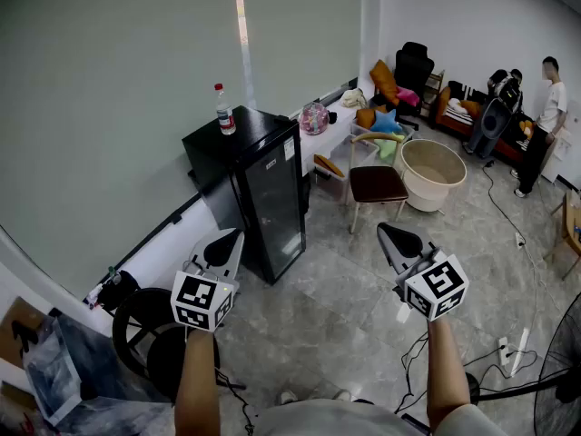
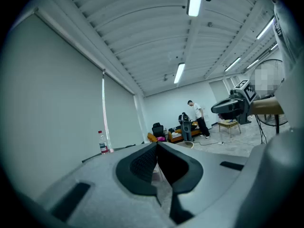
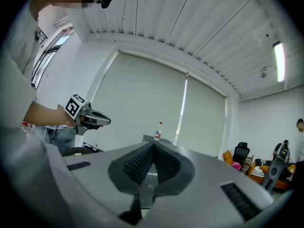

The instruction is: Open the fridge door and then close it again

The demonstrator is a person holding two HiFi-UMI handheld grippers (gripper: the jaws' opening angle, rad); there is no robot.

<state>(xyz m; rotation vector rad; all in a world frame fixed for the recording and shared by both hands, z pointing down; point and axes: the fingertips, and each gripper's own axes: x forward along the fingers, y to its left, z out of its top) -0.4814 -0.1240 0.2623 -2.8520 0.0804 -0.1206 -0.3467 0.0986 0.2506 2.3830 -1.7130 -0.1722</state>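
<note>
While I hold both pairs level, left tongs [image 1: 227, 239] and right tongs [image 1: 388, 232] are clenched tight, tips meeting, nothing between them, touching nothing. Black fridge [image 1: 218, 148] stands ahead by the wall [image 1: 109, 107], its door [image 1: 277, 209] closed, apart from both tongs, the left pair nearer. Bottle [image 1: 223, 110] stands upright on its top.

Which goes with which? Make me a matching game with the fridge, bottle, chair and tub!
1. small black fridge with a glass door
2. clear plastic bottle with a red cap
3. chair with a dark brown seat
4. big round beige tub

A. stands on the fridge
B. door shut
C. on the floor beside the chair
D. between fridge and tub

Pairs: 1-B, 2-A, 3-D, 4-C
</note>
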